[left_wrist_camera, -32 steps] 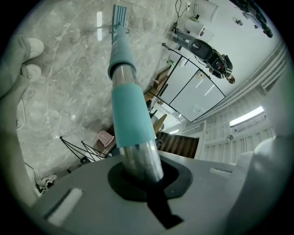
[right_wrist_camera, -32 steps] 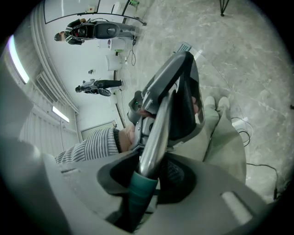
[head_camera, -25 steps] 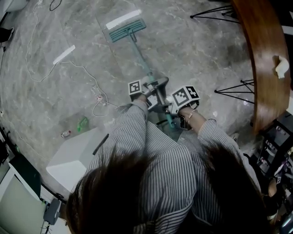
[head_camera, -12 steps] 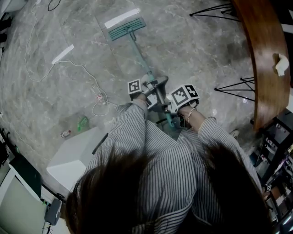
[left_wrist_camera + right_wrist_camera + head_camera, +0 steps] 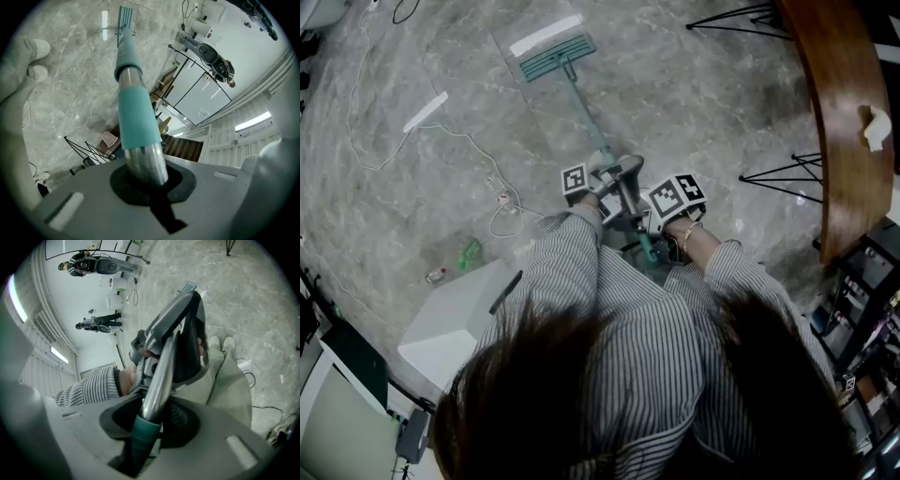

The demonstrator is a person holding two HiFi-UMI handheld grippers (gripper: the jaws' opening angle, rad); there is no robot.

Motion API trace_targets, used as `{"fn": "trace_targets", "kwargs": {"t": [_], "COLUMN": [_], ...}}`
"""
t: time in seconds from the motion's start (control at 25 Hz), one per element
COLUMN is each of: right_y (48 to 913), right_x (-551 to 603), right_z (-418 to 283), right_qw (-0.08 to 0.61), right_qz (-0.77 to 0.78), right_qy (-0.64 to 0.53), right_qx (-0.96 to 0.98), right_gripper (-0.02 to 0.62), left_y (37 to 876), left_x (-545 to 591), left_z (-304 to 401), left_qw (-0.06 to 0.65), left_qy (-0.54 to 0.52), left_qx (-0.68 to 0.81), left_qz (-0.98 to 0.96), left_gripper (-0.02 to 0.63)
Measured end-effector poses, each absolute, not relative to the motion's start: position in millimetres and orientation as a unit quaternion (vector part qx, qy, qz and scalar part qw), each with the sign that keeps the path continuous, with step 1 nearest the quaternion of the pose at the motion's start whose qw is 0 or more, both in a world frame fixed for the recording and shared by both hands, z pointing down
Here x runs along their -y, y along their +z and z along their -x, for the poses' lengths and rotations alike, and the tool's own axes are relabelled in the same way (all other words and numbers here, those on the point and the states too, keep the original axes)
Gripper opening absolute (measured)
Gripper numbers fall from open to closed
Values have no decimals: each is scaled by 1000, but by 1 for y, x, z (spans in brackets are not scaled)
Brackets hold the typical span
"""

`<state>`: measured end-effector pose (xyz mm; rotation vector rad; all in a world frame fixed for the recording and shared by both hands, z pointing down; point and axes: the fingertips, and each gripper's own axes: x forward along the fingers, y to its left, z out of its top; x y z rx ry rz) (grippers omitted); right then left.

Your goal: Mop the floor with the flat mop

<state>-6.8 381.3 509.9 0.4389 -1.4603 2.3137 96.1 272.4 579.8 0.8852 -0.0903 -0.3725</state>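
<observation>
While the person in the striped shirt (image 5: pixel 619 347) is standing over the grey marble floor (image 5: pixel 703 103), both grippers are clamping the long silver metal mop handle with teal sleeves (image 5: pixel 584 108) near the centre of the head view. The left gripper (image 5: pixel 614 180) is closing its jaws round the bare metal just below a teal sleeve, as the left gripper view is showing at lower centre (image 5: pixel 145 176). The right gripper (image 5: pixel 642 225), just below and to the right of it in the head view, is gripping the same handle where metal is meeting a teal end piece (image 5: pixel 147 425). The handle is slanting up and to the left, and the flat teal rectangular mop head (image 5: pixel 555 58) is lying on the floor at upper centre-left. A thin white cable (image 5: pixel 441 134) is trailing across the floor at the left.
</observation>
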Motion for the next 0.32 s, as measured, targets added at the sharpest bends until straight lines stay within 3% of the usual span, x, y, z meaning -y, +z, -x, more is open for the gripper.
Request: {"fn": "trace_targets", "kwargs": {"t": [0.32], "right_y": [511], "right_x": [-382], "right_z": [10], "right_qw": [173], "right_qz": [-161], "right_qy": [823], "right_qx": [517], "right_gripper": [110], "left_y": [581], "left_x": [-274], "left_z": [-93], "left_qw": [886], "left_qy": [-177], "left_qx": [37], "left_qz": [-426], "left_gripper": [6]}}
